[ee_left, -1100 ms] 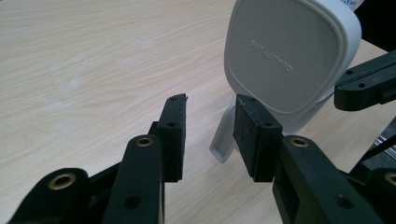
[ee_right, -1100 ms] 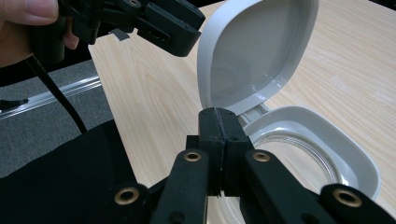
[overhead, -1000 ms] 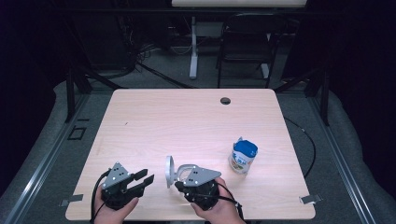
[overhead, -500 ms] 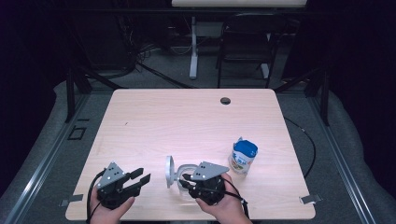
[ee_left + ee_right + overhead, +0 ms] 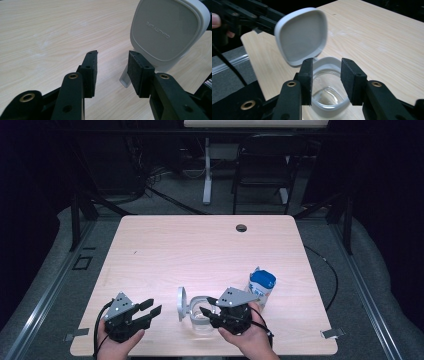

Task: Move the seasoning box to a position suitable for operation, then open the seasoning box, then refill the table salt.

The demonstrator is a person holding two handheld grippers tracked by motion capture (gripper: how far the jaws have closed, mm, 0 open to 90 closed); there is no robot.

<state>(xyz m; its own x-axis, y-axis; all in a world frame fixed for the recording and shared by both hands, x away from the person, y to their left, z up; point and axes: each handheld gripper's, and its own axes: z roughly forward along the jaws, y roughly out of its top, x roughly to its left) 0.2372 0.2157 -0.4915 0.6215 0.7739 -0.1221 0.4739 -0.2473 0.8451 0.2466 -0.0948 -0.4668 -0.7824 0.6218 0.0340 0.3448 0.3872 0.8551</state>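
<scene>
Between both spread claws sits the clear container (image 5: 199, 316); right claw (image 5: 206, 306) over its rim; left claw (image 5: 151, 308) beside its raised lid (image 5: 168, 30).

A dark lab-like recording space: bare wooden table (image 5: 200, 250) on floor rails (image 5: 45, 295), cables (image 5: 160, 190) and a chair (image 5: 262, 165) behind.

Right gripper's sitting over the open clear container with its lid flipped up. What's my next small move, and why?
Probably ease the right gripper down and close on the container's near rim. Its jaws are open with that rim showing in the gap between them, and nothing is gripped yet. The hinged lid stands upright beyond, and the left gripper, also open, points at the lid's back, so neither should be in the way.
</scene>
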